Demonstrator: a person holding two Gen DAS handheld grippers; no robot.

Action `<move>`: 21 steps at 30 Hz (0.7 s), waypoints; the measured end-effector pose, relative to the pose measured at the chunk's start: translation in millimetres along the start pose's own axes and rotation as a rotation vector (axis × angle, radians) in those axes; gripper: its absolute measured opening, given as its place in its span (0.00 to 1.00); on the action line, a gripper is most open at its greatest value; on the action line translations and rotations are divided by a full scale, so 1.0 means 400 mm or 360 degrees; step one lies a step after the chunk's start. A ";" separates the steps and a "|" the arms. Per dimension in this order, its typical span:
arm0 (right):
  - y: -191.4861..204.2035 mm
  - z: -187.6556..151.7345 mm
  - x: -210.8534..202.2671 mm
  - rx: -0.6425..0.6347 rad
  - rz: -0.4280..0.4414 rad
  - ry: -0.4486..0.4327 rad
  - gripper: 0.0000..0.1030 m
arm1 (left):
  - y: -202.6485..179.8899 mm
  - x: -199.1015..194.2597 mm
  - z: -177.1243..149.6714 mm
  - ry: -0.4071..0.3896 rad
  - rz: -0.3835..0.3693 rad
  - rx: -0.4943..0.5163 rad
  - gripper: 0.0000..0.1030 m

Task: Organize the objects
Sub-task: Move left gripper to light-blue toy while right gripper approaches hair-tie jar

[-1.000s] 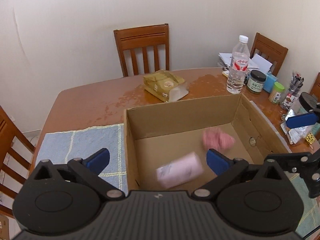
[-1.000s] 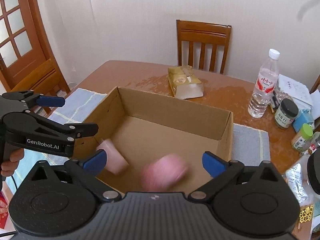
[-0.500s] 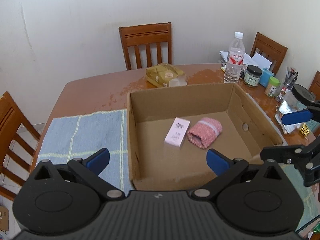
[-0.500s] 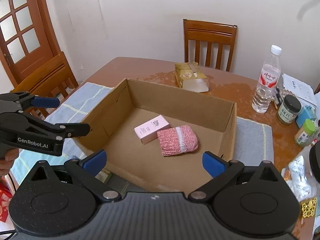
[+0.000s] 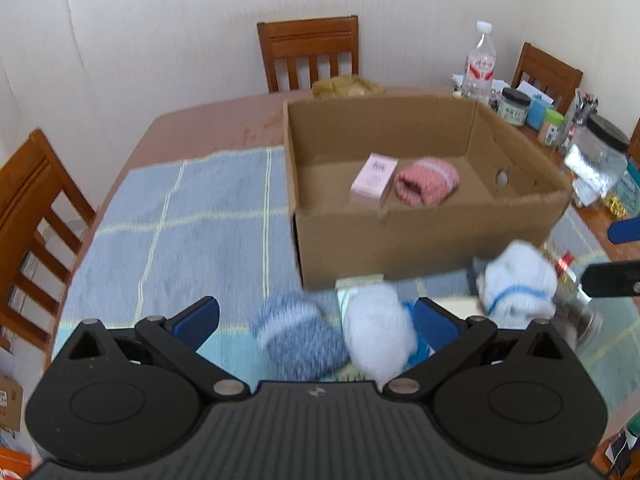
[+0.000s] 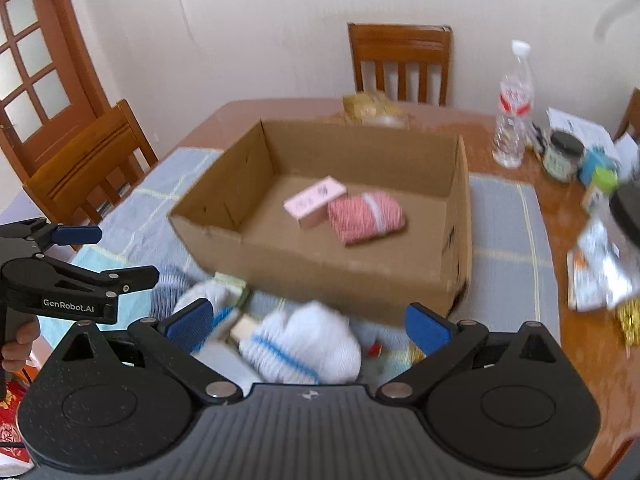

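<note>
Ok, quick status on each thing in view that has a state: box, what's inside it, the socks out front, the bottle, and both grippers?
Cardboard box: open-topped, upright.
Pink carton: inside the box, lying flat.
Pink sock roll: inside the box, beside the carton.
Blue sock roll: outside, on the mat.
White sock roll: outside, on the mat.
Water bottle: upright, capped.
Left gripper: open, empty.
Right gripper: open, empty.

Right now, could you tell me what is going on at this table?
A person is sorting items into a cardboard box with two handheld grippers. A pink box and a pink sock roll lie inside. The left gripper and right gripper, both open, hover over the blue sock roll and white sock rolls in front of it.
</note>
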State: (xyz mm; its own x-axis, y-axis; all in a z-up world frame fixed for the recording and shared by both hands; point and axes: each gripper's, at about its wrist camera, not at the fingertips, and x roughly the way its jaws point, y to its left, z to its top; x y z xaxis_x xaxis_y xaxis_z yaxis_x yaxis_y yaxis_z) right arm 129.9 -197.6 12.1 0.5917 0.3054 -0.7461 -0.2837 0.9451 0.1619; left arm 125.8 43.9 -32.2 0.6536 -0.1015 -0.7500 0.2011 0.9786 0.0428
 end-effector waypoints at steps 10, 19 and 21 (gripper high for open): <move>0.027 -0.163 0.023 0.0049 -0.0001 0.0108 1.00 | 0.006 0.017 -0.128 0.0097 0.0022 0.0003 0.99; 0.050 -0.177 0.096 -0.0120 -0.0019 0.0142 1.00 | 0.014 0.024 -0.170 0.0154 0.0026 -0.0126 0.99; 0.048 -0.178 0.109 -0.0135 -0.0034 0.0151 1.00 | 0.013 0.029 -0.176 0.0165 0.0033 -0.0134 0.99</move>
State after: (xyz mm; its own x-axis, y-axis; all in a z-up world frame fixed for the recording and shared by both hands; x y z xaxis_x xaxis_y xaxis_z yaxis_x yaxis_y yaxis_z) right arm 96.6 -174.5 -63.4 0.5251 0.2694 -0.8072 -0.3373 0.9368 0.0932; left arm 83.2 60.2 -87.1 0.5770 -0.0661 -0.8140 0.1232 0.9924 0.0068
